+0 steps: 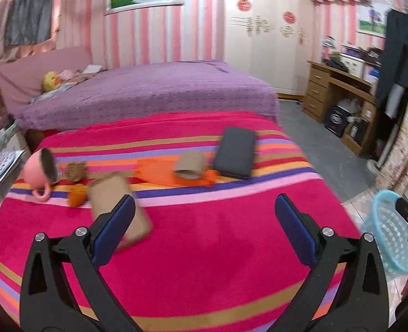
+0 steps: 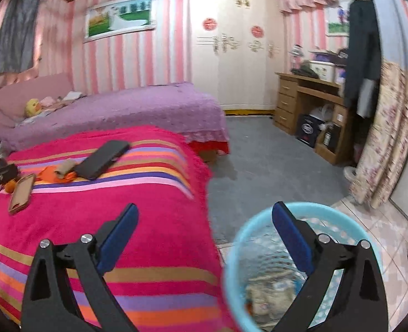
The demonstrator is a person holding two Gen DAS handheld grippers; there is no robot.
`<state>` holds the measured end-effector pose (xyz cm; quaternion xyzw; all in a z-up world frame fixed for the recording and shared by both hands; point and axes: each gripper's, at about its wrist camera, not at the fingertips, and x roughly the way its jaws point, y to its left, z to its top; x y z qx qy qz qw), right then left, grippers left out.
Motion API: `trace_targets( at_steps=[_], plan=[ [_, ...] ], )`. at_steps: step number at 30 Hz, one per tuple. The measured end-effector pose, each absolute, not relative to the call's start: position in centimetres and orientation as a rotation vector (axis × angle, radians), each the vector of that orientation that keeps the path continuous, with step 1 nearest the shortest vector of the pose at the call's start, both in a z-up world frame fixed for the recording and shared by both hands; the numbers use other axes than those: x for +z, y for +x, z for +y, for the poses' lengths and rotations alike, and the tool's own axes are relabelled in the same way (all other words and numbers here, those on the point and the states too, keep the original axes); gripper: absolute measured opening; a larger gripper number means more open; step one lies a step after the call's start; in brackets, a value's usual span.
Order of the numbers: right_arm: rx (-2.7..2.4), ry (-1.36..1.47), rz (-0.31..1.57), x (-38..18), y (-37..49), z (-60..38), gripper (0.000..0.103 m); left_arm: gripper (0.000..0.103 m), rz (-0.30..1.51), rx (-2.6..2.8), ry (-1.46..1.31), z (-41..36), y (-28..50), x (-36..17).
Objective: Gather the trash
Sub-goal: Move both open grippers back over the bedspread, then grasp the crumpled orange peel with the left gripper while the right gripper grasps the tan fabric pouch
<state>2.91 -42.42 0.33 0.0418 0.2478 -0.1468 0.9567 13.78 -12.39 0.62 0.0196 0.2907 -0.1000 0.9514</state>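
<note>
On the striped pink blanket (image 1: 204, 235) lie a flat brown paper packet (image 1: 118, 202), a short cardboard tube (image 1: 190, 164) on an orange wrapper (image 1: 154, 171), a brown crumpled scrap (image 1: 76, 171) and an orange crumpled piece (image 1: 77, 196). My left gripper (image 1: 204, 207) is open and empty above the blanket, its left finger over the packet's near end. My right gripper (image 2: 204, 218) is open and empty above the rim of a light blue mesh basket (image 2: 237, 249) on the floor, which holds crumpled trash (image 2: 267, 293). The packet also shows in the right wrist view (image 2: 21, 193).
A pink mug (image 1: 39, 170) lies on its side at the blanket's left. A black flat case (image 1: 235, 152) lies near the tube. A purple bed (image 1: 148, 91) stands behind. A wooden desk (image 2: 309, 102) and a white wardrobe (image 2: 231, 47) line the far wall. Grey floor (image 2: 265, 155) lies right of the bed.
</note>
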Motion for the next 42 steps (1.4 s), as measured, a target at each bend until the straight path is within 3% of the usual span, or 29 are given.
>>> trace_targets(
  at_steps=[15, 36, 38, 42],
  plan=[
    [-0.128, 0.020, 0.519, 0.9, 12.2, -31.4, 0.095, 0.098, 0.718, -0.048, -0.054, 0.5, 19.1, -3.0],
    [-0.073, -0.030, 0.642, -3.3, 19.7, -26.0, 0.095, 0.097, 0.822, 0.012, -0.068, 6.5, 23.9, -6.9],
    [-0.069, -0.018, 0.648, -3.3, 19.8, -26.2, 0.095, 0.093, 0.822, 0.005, -0.068, 6.1, 24.5, -6.9],
    [-0.068, -0.012, 0.660, -3.5, 19.9, -26.5, 0.095, 0.063, 0.842, -0.038, -0.059, 5.3, 25.4, -7.3]
  ],
)
